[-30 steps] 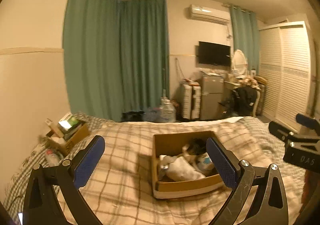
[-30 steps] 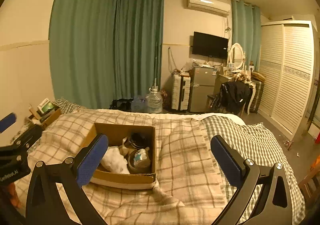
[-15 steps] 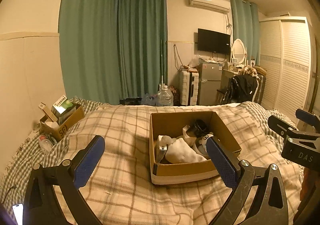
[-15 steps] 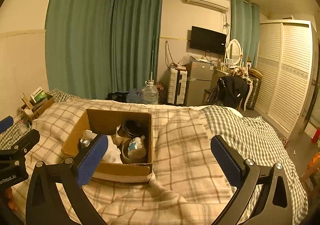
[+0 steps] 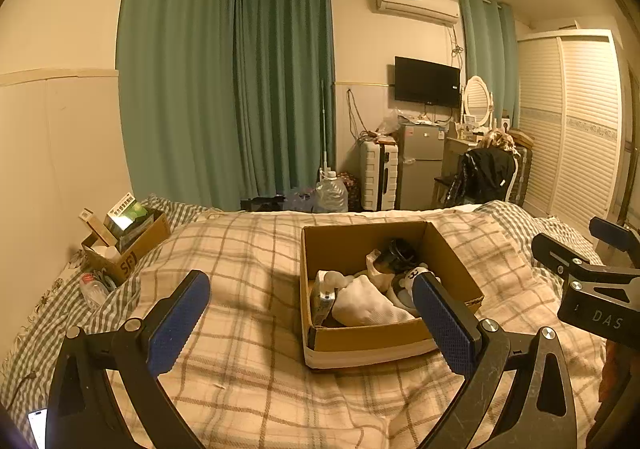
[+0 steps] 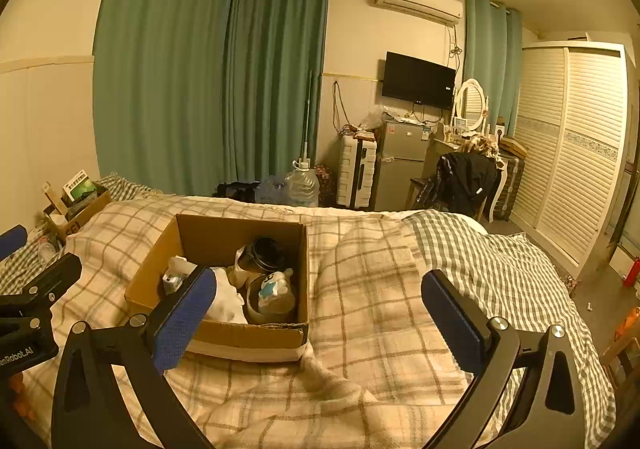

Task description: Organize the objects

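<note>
Jaws of the left gripper (image 5: 310, 315) and right gripper (image 6: 318, 313) are spread wide, with nothing held. Near frame centre, a cardboard box (image 5: 360, 339) is seen on the plaid blanket (image 5: 248, 369), with a white cloth (image 5: 366, 303) and a dark cup (image 6: 267, 252) inside.

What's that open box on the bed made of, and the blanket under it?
The box looks like matte brown corrugated cardboard: raw, frayed top edges and a pale band around its base. The blanket seems a soft woven or fleecy fabric, cream with brown checks, lying in rumpled folds.
</note>
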{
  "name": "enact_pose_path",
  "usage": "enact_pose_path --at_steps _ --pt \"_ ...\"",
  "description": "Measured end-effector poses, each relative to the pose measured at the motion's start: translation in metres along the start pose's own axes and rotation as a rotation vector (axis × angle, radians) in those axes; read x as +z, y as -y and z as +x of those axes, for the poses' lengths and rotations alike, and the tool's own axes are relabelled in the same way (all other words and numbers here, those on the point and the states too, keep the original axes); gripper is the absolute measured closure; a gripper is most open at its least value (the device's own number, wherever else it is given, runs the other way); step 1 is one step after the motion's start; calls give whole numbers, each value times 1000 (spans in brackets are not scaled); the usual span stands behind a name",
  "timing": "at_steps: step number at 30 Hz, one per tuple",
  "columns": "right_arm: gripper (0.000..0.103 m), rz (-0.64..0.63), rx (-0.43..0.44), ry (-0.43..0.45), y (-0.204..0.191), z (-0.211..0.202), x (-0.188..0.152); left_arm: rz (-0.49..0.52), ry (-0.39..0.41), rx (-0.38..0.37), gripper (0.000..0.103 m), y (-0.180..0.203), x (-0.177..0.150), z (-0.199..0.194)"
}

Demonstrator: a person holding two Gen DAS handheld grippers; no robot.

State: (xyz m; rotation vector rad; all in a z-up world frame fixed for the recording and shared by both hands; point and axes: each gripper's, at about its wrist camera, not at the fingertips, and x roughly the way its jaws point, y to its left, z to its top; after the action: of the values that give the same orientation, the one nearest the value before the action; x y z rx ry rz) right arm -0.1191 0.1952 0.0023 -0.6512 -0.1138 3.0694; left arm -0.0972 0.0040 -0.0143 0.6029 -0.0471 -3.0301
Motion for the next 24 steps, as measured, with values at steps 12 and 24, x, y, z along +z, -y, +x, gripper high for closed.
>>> enact_pose_path --at_steps 12,24 --pt "0 -1 -3 1 -2 1 0 5 -3 -2 0 1 0 0" --pt "0 3 -4 2 -3 2 -2 12 -6 2 0 2 -1 0"
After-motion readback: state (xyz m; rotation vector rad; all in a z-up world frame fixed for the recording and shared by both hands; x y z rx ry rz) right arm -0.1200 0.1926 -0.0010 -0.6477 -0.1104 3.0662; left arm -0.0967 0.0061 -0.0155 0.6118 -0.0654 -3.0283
